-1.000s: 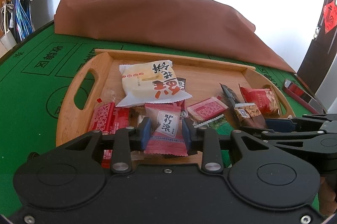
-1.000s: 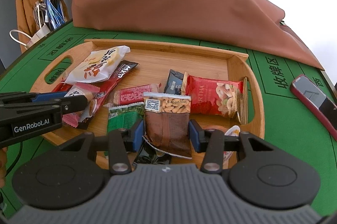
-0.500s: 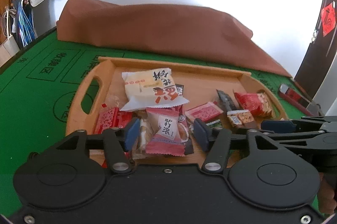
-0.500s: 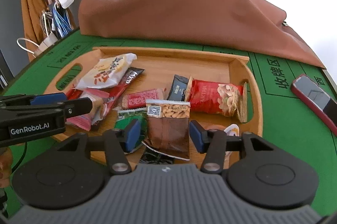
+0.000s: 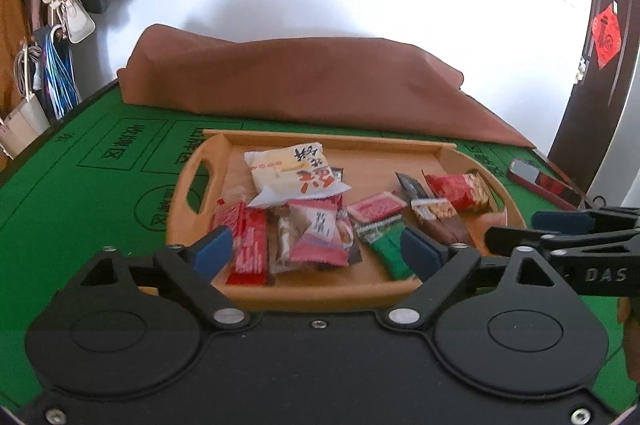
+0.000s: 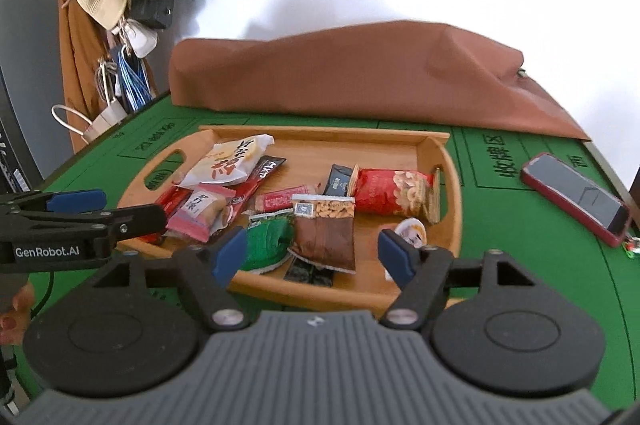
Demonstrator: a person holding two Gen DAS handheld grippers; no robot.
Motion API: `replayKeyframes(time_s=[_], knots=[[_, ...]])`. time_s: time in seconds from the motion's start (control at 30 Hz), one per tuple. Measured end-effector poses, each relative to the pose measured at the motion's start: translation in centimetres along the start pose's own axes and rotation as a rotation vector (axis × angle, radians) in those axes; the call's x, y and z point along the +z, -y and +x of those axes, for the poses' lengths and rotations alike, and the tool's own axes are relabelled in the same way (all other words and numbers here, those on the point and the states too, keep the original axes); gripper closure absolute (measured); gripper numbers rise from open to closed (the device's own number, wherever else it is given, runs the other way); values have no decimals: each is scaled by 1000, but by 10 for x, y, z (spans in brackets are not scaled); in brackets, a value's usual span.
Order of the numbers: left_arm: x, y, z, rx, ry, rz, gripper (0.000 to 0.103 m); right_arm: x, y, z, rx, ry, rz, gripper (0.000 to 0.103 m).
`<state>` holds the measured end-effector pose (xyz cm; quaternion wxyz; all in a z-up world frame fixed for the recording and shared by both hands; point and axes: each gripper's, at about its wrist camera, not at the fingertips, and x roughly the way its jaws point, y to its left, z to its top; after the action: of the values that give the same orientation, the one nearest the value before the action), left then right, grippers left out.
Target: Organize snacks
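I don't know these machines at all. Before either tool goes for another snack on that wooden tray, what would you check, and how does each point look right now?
1. Left tool open: ok, its blue pads are spread wide with nothing between them.
2. Right tool open: ok, also spread and holding nothing.
3. Snacks inside the oval wooden tray: ok, every packet in view lies within its rim.
4. A packet to pick cleanly: not ok, the pink packet with black characters lies in a heap, and the brown peanut packet rests on a dark one.
5. The two tools apart: ok, they sit side by side without touching.
6. Red-cased phone out of the way: ok, it lies on the green felt table, off the tray.
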<state>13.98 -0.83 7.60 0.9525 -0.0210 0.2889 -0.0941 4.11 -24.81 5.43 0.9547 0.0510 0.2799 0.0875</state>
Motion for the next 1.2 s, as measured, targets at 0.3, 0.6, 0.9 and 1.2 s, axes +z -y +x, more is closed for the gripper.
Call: replayKeyframes(time_s=[0.3, 0.6, 0.9, 1.2], knots=[[-31, -7, -24, 67, -22, 13, 5, -35, -14, -26, -84, 35, -37, 12], [-57, -12, -27, 87, -65, 0, 3, -65, -18, -15, -140, -18, 10, 8], [-70, -8, -22, 100, -88, 19, 3, -80, -25, -1, -177, -67, -24, 3], [-77, -3, -17, 113, -97, 43, 2, -81, -29, 9, -165, -113, -23, 0]])
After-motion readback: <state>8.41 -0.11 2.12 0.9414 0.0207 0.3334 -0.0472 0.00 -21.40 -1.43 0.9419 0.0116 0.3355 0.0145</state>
